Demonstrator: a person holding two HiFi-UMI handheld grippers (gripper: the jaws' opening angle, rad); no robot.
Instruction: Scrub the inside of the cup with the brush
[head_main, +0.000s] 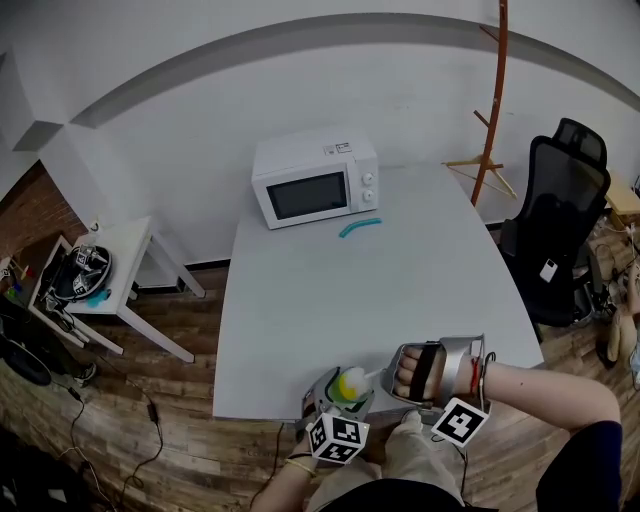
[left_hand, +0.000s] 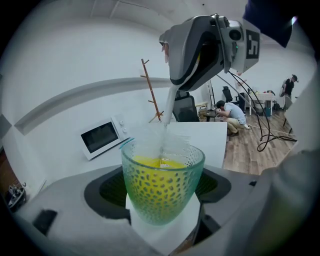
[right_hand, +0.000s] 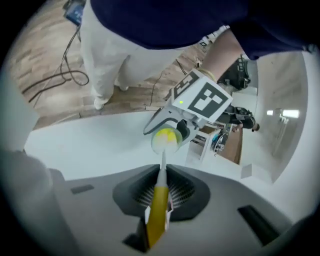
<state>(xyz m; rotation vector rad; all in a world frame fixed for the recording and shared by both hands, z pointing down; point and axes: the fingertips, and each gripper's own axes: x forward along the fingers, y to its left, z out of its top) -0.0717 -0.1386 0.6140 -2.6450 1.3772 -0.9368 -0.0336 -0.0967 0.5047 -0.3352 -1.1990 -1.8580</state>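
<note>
Two grippers are sharing the job. The left gripper (left_hand: 162, 202) is clamping the cup (left_hand: 162, 187) by its lower wall, jaws closed tight against it. The right gripper (right_hand: 159, 200) is pinching the yellow handle of the brush (right_hand: 157, 212), jaws shut on it.

- Step: scrubbing appears to be under way, as the white bristles are sitting in the cup's mouth.
- Next move: likely calling for pushing deeper and twisting against the wall while bracing the cup.
- Location: the cup is hanging at the near edge of the table (head_main: 380, 280), close to the person.
- Appearance: green, see-through and dimpled, showing yellow inside.
</note>
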